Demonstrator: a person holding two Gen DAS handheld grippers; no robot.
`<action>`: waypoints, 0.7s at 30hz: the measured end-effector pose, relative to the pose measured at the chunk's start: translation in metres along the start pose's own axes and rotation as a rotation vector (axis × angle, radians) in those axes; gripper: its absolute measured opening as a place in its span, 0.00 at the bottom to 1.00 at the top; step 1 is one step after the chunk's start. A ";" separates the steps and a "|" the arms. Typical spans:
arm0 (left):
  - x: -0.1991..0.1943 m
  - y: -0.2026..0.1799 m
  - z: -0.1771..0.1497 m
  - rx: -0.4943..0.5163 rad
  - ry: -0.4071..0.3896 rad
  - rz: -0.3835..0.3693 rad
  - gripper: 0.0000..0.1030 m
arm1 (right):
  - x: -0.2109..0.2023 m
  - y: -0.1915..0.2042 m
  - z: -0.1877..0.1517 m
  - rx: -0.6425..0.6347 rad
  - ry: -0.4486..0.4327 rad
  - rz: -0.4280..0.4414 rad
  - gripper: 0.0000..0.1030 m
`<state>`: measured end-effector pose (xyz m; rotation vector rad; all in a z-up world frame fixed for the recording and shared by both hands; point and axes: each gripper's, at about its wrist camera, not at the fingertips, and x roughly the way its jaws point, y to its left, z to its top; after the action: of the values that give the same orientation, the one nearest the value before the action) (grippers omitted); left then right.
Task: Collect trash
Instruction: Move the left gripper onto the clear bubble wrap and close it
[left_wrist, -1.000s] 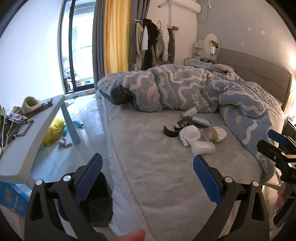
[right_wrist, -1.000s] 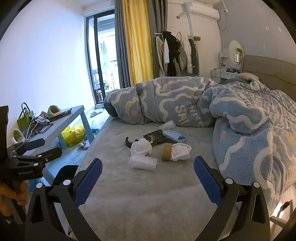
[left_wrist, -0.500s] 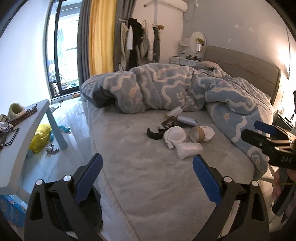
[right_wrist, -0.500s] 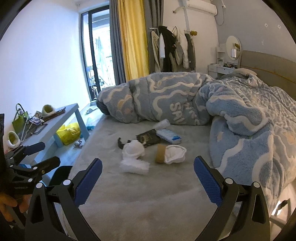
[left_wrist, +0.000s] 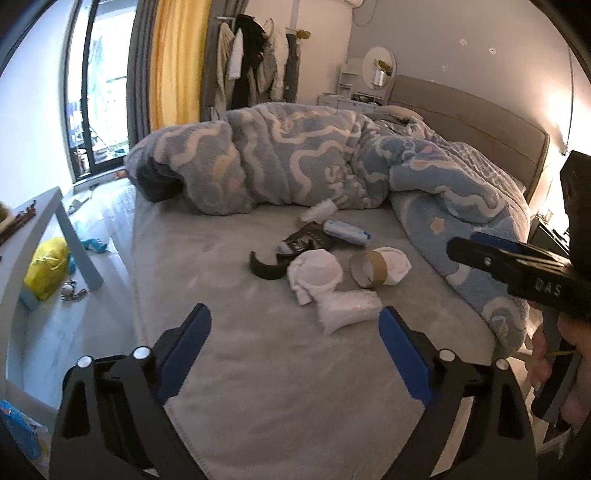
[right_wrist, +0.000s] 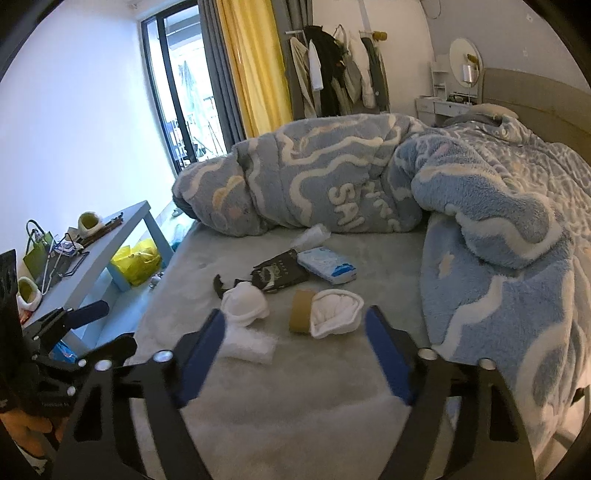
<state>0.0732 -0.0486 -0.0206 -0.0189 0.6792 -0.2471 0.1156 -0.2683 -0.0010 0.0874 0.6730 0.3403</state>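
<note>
A cluster of trash lies on the grey bed sheet (left_wrist: 258, 387): a crumpled white plastic bag (left_wrist: 347, 312) (right_wrist: 251, 345), a white wad (left_wrist: 314, 275) (right_wrist: 245, 302), a cardboard tape roll (left_wrist: 367, 269) (right_wrist: 301, 312) against a white cloth (right_wrist: 336, 314), a black packet (left_wrist: 308, 240) (right_wrist: 280, 275), a black curved piece (left_wrist: 266, 267), a blue-white tissue pack (left_wrist: 347, 232) (right_wrist: 327, 264) and a clear wrapper (left_wrist: 319, 210) (right_wrist: 310, 236). My left gripper (left_wrist: 295, 347) is open and empty, just short of the plastic bag. My right gripper (right_wrist: 295, 350) is open and empty, before the tape roll.
A blue fleece duvet (left_wrist: 295, 162) (right_wrist: 480, 221) is bunched across the far and right side of the bed. A grey side table (right_wrist: 92, 254) with small items stands left. A yellow bag (left_wrist: 46, 267) lies on the floor beneath it. Clothes rack (right_wrist: 340, 74) at back.
Both grippers have moved forward over the bed toward the trash cluster, which now looks larger and nearer. Both stay open and empty.
</note>
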 end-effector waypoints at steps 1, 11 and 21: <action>0.004 -0.002 0.001 0.002 0.009 -0.010 0.87 | 0.004 -0.003 0.002 0.001 0.009 0.004 0.72; 0.052 -0.028 0.006 0.037 0.087 -0.068 0.81 | 0.034 -0.016 0.013 -0.004 0.084 0.032 0.59; 0.104 -0.046 0.000 0.091 0.191 -0.027 0.81 | 0.060 -0.041 0.015 0.008 0.163 -0.006 0.55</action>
<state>0.1410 -0.1171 -0.0801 0.0837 0.8576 -0.3082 0.1804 -0.2860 -0.0324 0.0657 0.8363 0.3410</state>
